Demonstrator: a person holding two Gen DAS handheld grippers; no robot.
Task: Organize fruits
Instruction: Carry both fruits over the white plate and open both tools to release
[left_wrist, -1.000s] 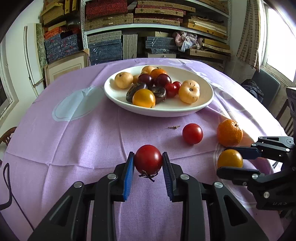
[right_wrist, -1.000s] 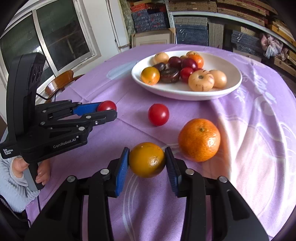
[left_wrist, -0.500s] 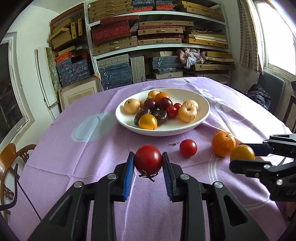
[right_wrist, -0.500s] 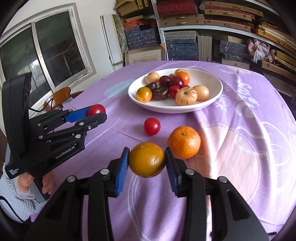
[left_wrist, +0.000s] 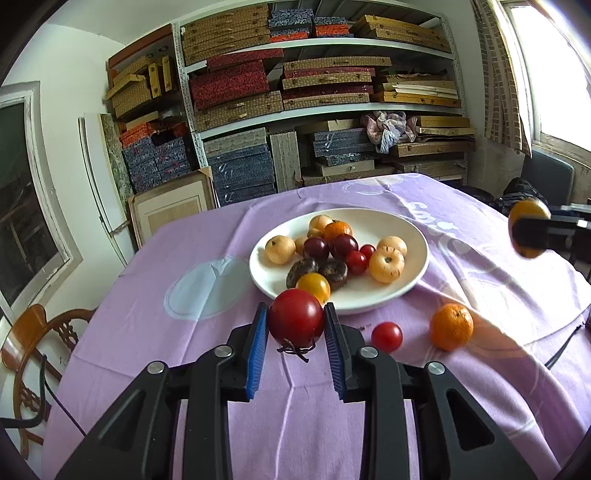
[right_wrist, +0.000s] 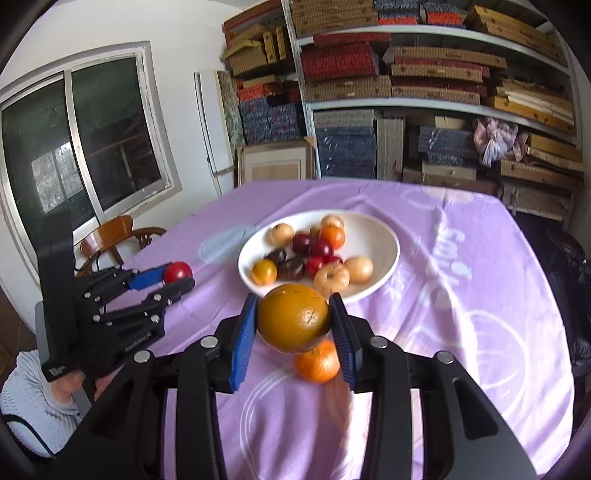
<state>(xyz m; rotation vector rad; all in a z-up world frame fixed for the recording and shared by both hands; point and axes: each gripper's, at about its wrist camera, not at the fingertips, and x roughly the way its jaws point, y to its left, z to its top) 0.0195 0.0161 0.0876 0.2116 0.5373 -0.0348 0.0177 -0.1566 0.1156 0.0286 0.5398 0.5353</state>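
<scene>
We are in a storeroom: shelves (left_wrist: 325, 96) full of flat woven boxes fill the upper part of the left wrist view, and below them stands a table (left_wrist: 155, 332) covered with a violet cloth. In the middle of the frame sits a white plate (left_wrist: 413, 266) with many small fruits already in it. Our left gripper (left_wrist: 296, 325) is at the bottom centre, and its blue fingers (left_wrist: 256, 347) are closed on a red tomato (left_wrist: 295, 317), which hangs in the air just in front of the plate's near rim. On the cloth at the lower right lie a small red tomato (left_wrist: 386, 336) and a mandarin (left_wrist: 451, 326), apart from each other. At the right edge we see the other gripper carrying an orange fruit (left_wrist: 529, 232).

In the right wrist view the same shelves are at the upper right and a window (right_wrist: 81, 147) at the left. Our right gripper (right_wrist: 293, 325) at the bottom centre holds the orange fruit between its fingers, above the cloth and in front of the plate. The mandarin shows just under it. At the left, a hand (right_wrist: 70, 380) holds the left gripper with the red tomato.

We judge the tomato soft and thin-skinned, easy to bruise, so a gentle hold across its widest part is best. The orange fruit seems firmer and heavier, yet round and smooth, so it may roll when we put it down among the others.
</scene>
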